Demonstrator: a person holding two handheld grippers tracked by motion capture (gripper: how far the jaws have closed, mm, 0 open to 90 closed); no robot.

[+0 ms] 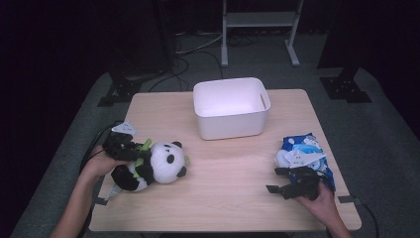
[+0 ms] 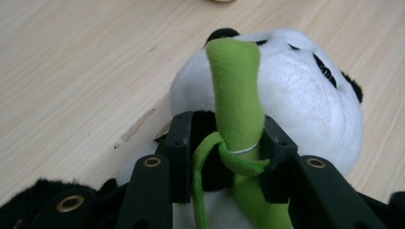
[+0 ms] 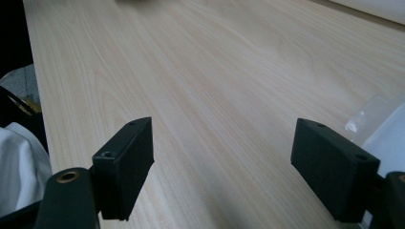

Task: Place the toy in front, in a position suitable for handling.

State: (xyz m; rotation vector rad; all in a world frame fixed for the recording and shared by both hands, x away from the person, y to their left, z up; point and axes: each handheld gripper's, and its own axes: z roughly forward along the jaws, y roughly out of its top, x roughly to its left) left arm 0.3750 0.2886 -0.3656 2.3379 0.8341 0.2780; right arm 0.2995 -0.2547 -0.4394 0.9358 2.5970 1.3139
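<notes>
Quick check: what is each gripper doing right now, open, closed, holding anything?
Left gripper: closed on the panda plush's green bamboo stalk.
Right gripper: jaws open, nothing between them, above the table.

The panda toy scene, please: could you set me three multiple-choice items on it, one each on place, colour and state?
1. Where does the white tub stand?
A. At the table's far middle
B. At its near left corner
C. On the floor

2. What colour is the stalk on the panda toy?
A. Red
B. Green
C. Yellow

3. How does the right gripper stand?
A. Shut on the blue packet
B. Shut on nothing
C. Open

Answers: A, the tub sits beyond both hands; B, the felt between the left gripper's pads is green; C, bare wood shows between its jaws.
</notes>
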